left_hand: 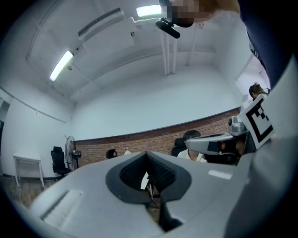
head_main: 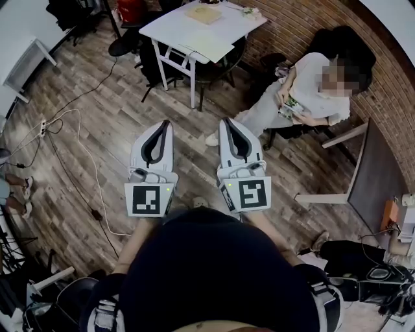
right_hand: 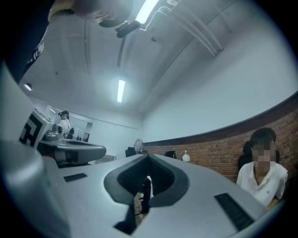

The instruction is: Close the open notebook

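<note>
Wooden floor (head_main: 84,162) fills the head view. The left gripper (head_main: 163,124) and right gripper (head_main: 229,122) hang well short of the white table (head_main: 175,29), which bears a tan thing (head_main: 204,13), perhaps the notebook. In the left gripper view, then the right gripper view, I see the jaws together and empty. If I arrive closed, I may shove it off.

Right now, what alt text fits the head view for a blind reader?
The white-and-grey left gripper and right gripper hover side by side, jaws shut and empty, over a brown wood-plank floor. Ahead stands a white rectangular table; a person in a white shirt sits by the red brick wall.
</note>
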